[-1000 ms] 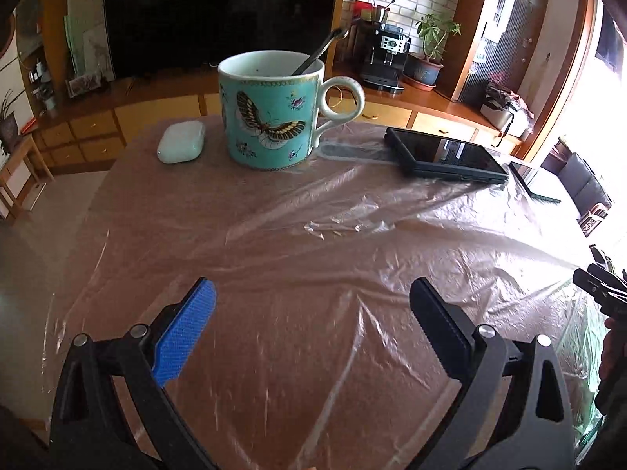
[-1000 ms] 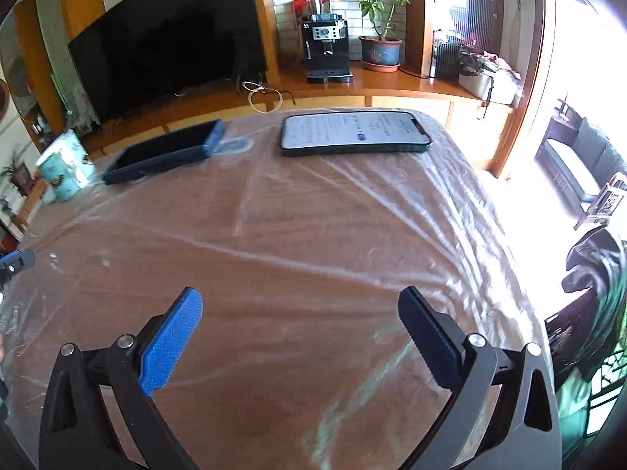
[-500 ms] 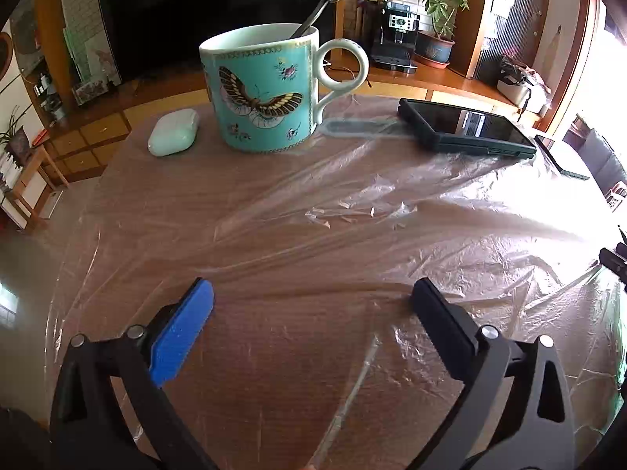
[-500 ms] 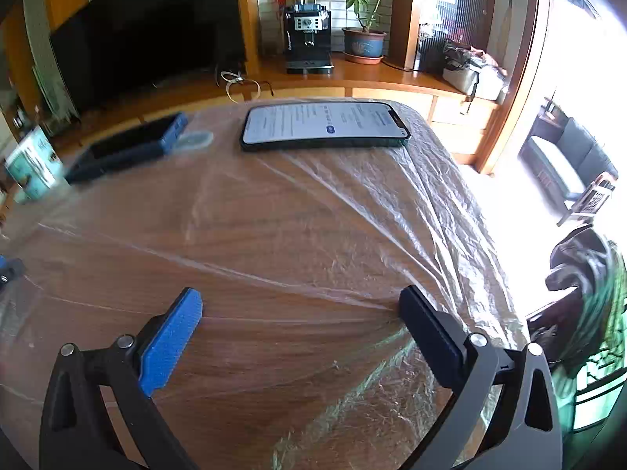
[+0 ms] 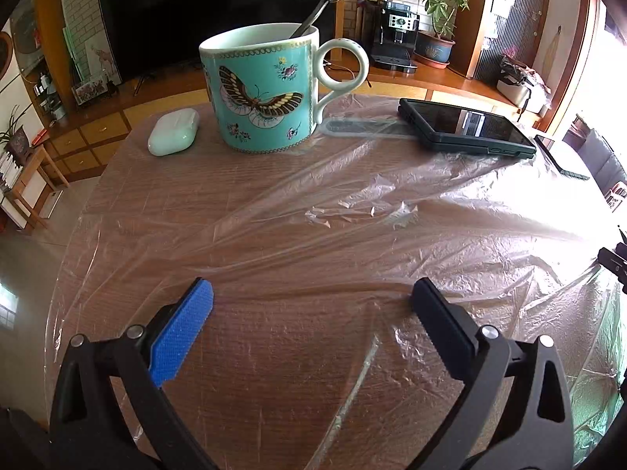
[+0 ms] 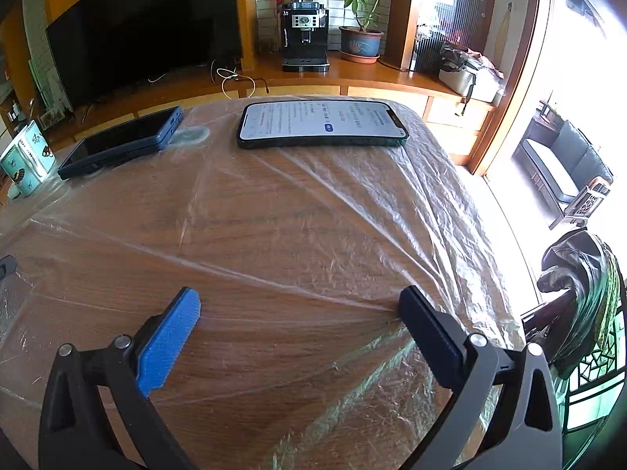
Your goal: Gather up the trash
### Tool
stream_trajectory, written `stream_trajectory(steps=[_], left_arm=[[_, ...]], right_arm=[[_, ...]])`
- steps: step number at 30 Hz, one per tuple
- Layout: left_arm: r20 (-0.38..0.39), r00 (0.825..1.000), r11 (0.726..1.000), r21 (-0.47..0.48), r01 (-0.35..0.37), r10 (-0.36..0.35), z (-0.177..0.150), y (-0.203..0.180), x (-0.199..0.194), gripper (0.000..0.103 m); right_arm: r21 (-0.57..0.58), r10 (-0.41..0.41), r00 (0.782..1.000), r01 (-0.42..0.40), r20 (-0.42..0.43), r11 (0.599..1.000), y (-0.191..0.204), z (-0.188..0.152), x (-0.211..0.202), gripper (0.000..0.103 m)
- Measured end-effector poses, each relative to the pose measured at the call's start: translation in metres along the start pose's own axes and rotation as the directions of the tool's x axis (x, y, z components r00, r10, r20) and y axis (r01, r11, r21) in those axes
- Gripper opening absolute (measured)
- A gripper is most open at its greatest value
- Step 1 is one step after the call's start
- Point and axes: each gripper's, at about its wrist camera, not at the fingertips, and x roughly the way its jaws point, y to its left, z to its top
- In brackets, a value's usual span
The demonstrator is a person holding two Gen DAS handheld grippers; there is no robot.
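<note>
A thin clear plastic sheet (image 5: pixel 352 211) covers the round wooden table and is wrinkled in the middle; it also shows in the right wrist view (image 6: pixel 352 203). My left gripper (image 5: pixel 311 293) is open and empty, low over the sheet near the table's front edge. My right gripper (image 6: pixel 299 301) is open and empty, low over the sheet at the table's right side. A tip of the right gripper shows at the right edge of the left wrist view (image 5: pixel 613 262).
A teal butterfly mug (image 5: pixel 262 90) with a spoon, a white earbud case (image 5: pixel 174 133) and a dark phone (image 5: pixel 466 127) rest on the sheet at the back. A lit phone (image 6: pixel 321 123) lies beyond my right gripper. A chair with dark cloth (image 6: pixel 580 274) stands at the right.
Both grippers have moved forward and lower toward the table. The plastic sheet is more wrinkled and pulled in ridges toward the grippers. Both stay open.
</note>
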Motion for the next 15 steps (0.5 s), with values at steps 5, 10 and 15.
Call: stream_trajectory(steps=[5,10,15], left_arm=[[0.000,1.000,1.000,0.000,0.000,0.000,0.0002,-0.0013,-0.0001,0.102],[0.000,1.000,1.000,0.000,0.000,0.000,0.0000,-0.0001,-0.0001,0.102],[0.000,1.000,1.000,0.000,0.000,0.000,0.0001,-0.0001,-0.0001,0.102]], right_arm=[[0.000,0.000,1.000,0.000,0.000,1.000,0.0001,0.0001,0.0001,0.099],[0.000,0.000,1.000,0.000,0.000,1.000,0.0001,0.0001,0.0000,0.099],[0.000,0.000,1.000,0.000,0.000,1.000,0.0001,0.0001,-0.0001,0.099]])
